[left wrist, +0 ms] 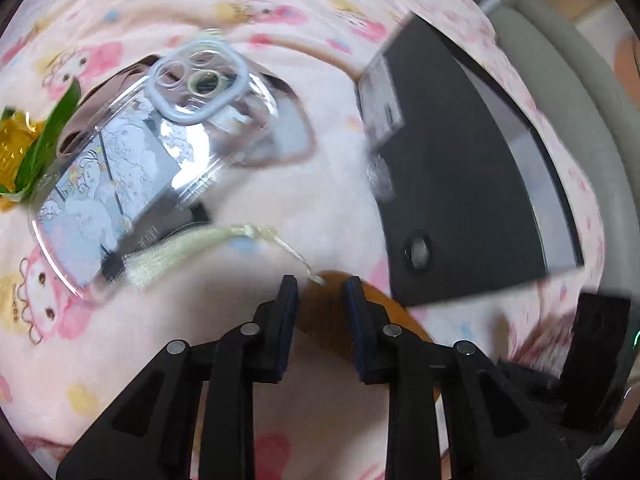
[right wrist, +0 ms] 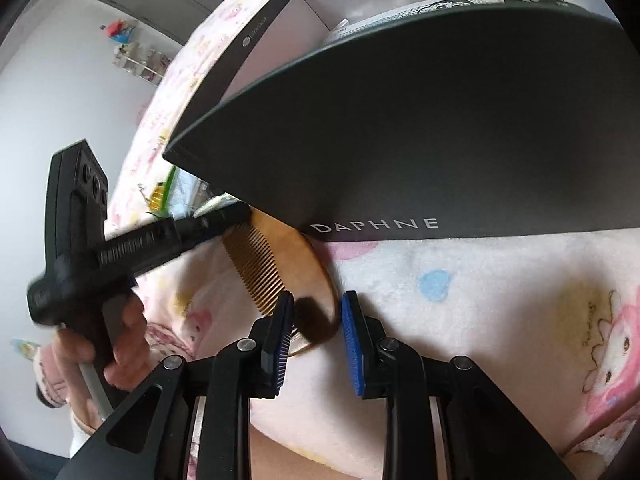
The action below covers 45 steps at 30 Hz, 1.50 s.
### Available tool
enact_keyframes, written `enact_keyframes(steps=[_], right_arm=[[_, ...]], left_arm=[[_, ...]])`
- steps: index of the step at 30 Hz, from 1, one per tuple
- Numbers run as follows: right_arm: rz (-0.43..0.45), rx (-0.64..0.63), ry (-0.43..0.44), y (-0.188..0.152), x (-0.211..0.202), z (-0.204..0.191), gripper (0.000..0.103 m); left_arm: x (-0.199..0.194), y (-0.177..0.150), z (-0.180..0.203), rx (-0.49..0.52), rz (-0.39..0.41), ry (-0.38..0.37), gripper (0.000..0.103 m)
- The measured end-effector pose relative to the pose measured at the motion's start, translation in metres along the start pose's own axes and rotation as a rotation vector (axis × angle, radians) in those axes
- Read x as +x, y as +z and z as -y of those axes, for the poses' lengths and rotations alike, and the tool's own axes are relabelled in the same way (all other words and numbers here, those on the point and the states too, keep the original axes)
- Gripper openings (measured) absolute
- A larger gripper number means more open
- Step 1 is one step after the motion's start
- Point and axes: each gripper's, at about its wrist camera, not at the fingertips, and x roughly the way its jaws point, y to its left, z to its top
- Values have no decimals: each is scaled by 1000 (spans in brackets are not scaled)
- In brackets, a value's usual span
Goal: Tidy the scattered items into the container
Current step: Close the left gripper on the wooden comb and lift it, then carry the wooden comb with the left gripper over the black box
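Observation:
A brown wooden comb with a pale tassel lies on the pink blanket beside the black box. My left gripper is open, its jaws either side of the comb's end. My right gripper is open, its jaws astride the comb's other end. The left gripper shows in the right wrist view at the comb's far end. A clear phone case and a green-gold candy wrapper lie at the left. The black box stands open at the right.
The pink cartoon-print blanket is soft and wrinkled. A grey padded edge runs behind the box. A white perforated item sits inside the box. A hand holds the left gripper's handle.

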Motion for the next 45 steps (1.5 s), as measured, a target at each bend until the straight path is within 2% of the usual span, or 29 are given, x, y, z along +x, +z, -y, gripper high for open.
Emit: enact_keyframes(steps=[2,6,9,13,16,18,22,26,28,31,35,37,41,45], right_arm=[[23,19,12,-4,-8,7,25],[93,61,16,1,-18,14,26],[145,94,-4,4,-27,16,26],[127,53,-124,0,-28,6,32],[70,64,-127,-1,-17,8,37],[59,77,-145,6,-20,20,37],[91,124,-148,18,-13,32,39],[39,106,-121,25,2,32,41],[35,69,-91,23,0,25,40],[66,52,-60,20,-15,17,37],[132,11,14,21,-55,3,32],[189,-25,39,24,-82,-8,32],[314,-88,43,41,-120,-37,32],[392,-114,50,58,-156,-26,32]], left_arm=[[-2,-9,3,14,-17,19,25],[-10,-25,-7,-48,-67,-80,25],[-19,-32,-7,-52,-58,-155,24],[-25,-26,-16,-99,3,-135,26],[-16,-19,-18,-118,-22,-124,29],[-8,-15,-13,-95,-37,-96,32],[5,-19,4,-38,-72,-57,34],[-1,-25,13,8,-69,-63,33],[-9,-29,14,21,-46,-48,32],[-30,-34,14,7,-3,-96,30],[-77,-38,25,13,95,-157,29],[-103,-35,39,44,149,-159,29],[-140,-4,87,135,245,-134,29],[-146,39,125,184,278,-138,29]])
